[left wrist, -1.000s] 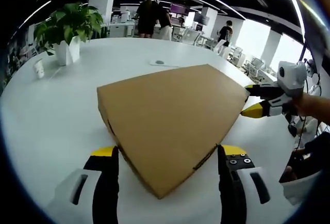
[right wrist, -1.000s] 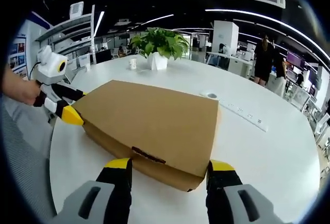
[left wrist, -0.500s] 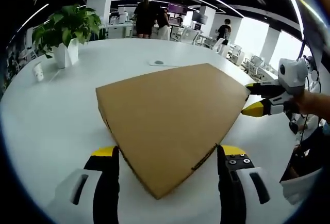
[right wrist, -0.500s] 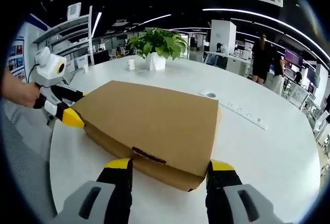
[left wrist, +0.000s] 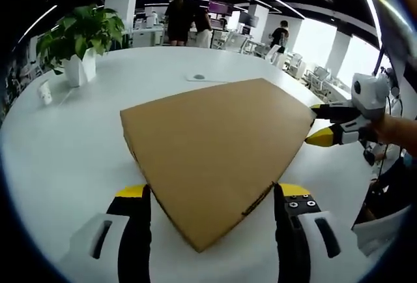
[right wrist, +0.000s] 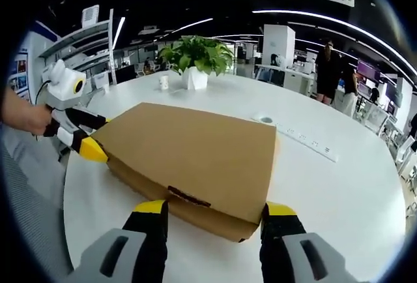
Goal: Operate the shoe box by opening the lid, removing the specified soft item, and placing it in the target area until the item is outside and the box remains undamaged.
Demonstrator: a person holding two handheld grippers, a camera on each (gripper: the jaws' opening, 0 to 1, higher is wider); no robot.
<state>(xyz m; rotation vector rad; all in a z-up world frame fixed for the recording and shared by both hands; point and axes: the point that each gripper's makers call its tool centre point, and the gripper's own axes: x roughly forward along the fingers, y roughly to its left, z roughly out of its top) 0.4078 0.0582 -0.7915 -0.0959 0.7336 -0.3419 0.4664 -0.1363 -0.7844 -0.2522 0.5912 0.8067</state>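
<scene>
A closed brown cardboard shoe box [left wrist: 212, 146] [right wrist: 189, 154] lies flat on a round white table [left wrist: 58, 139] [right wrist: 339, 192]. My left gripper [left wrist: 212, 195] stands open, its yellow-tipped jaws on either side of the box's near corner. That gripper [right wrist: 88, 141] also appears at the box's left corner in the right gripper view. My right gripper [right wrist: 212, 210] is open too, its jaws flanking the near long edge by the lid's tab. It enters the left gripper view [left wrist: 320, 125] at the box's right corner. The lid is down and whatever lies inside is hidden.
A potted green plant [left wrist: 81, 35] [right wrist: 195, 58] and a small cup [left wrist: 44, 92] [right wrist: 163, 81] stand at the table's far side. A small round disc [left wrist: 199, 77] [right wrist: 264, 120] and a white strip [right wrist: 309, 146] lie beyond the box. People stand among the desks behind.
Both views have shifted slightly with the hands. The box and both grippers keep their places.
</scene>
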